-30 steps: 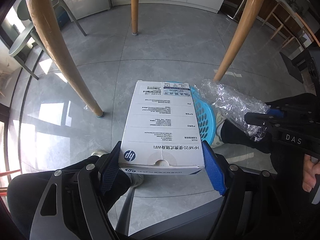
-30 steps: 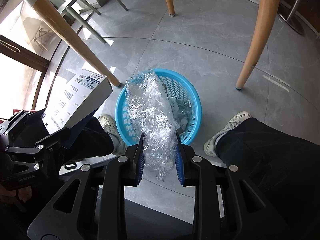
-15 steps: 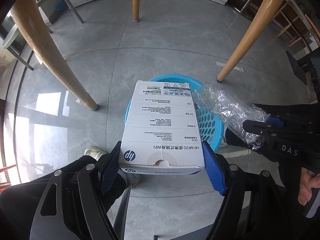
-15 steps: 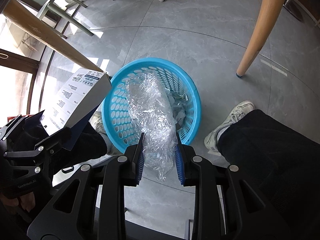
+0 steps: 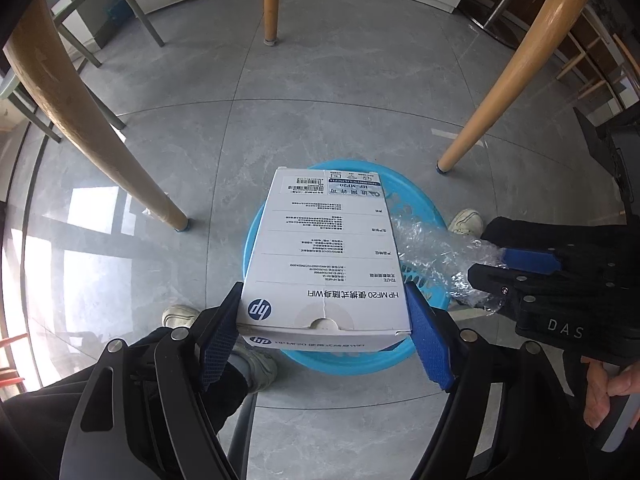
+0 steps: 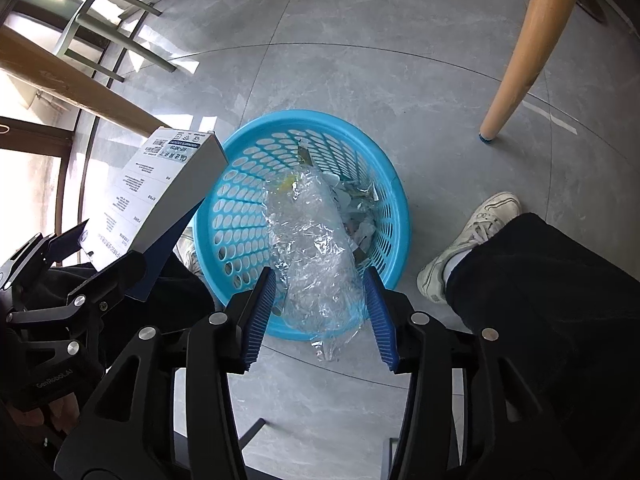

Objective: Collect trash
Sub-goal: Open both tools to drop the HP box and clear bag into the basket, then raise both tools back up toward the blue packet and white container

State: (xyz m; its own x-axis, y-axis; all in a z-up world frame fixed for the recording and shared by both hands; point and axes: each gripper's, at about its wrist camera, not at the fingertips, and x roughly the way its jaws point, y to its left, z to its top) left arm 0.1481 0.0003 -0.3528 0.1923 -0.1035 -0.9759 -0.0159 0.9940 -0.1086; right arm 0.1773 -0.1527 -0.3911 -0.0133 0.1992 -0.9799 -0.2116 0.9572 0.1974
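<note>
Upside-down "HP MF20" box (image 5: 324,264) clamped by left gripper (image 5: 324,334); right gripper (image 6: 320,312) spread around plastic wrap (image 6: 316,256).

Grey tiled floor (image 6: 400,60) carries a blue perforated basket (image 6: 236,208) at frame centre, wooden legs (image 6: 520,60) upper right, white shoe (image 6: 468,248) at right.

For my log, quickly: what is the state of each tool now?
Left tool: shut on the white HP box.
Right tool: open; the clear plastic wrap sits loose between the fingers.
</note>
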